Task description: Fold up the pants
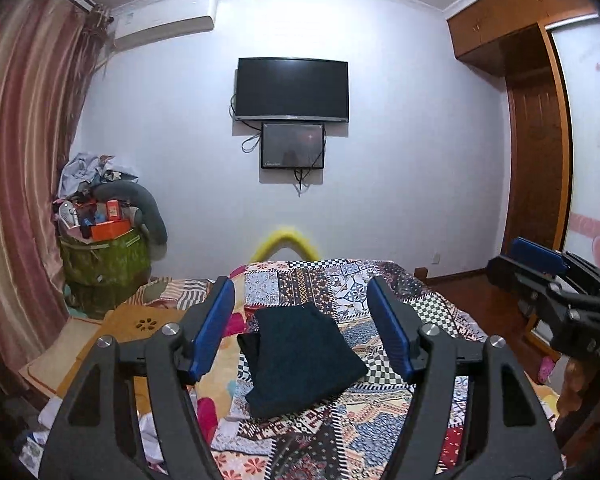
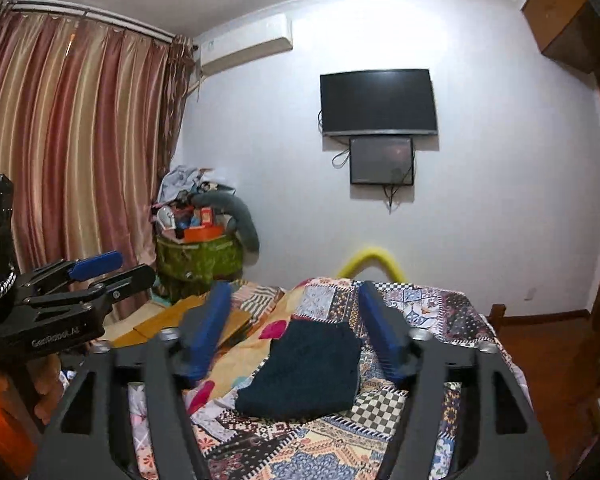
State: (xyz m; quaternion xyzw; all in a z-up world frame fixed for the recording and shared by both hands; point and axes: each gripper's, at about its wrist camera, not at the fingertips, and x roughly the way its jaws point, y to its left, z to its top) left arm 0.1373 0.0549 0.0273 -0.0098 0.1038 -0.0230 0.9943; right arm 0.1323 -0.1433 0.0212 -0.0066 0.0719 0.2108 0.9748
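Pants, dark teal fabric [image 1: 300, 358], lie as a compact folded rectangle on the patchwork-quilted bed [image 1: 384, 436]. Your left claw [image 1: 302, 328] and right claw [image 2: 294, 330] hover above, jaws wide, holding nothing. Folding appears complete; perhaps one tidy remains.

Setting: a home bedroom.
Bed [image 1: 380, 280]: at 6 o'clock, covered with a patchwork quilt [image 1: 340, 432].
Wall at 12 o'clock: mounted television [image 1: 292, 89] above a smaller screen [image 1: 293, 145].
Air conditioner [image 1: 164, 20]: wall unit at 11 o'clock.
Curtains [image 2: 72, 128]: striped pink and gold, at 9 o'clock.
Wardrobe [image 1: 532, 120]: wooden, with upper cupboards, at 2 o'clock.
Corner at 9 o'clock: green bin [image 1: 104, 260] piled with household clutter.
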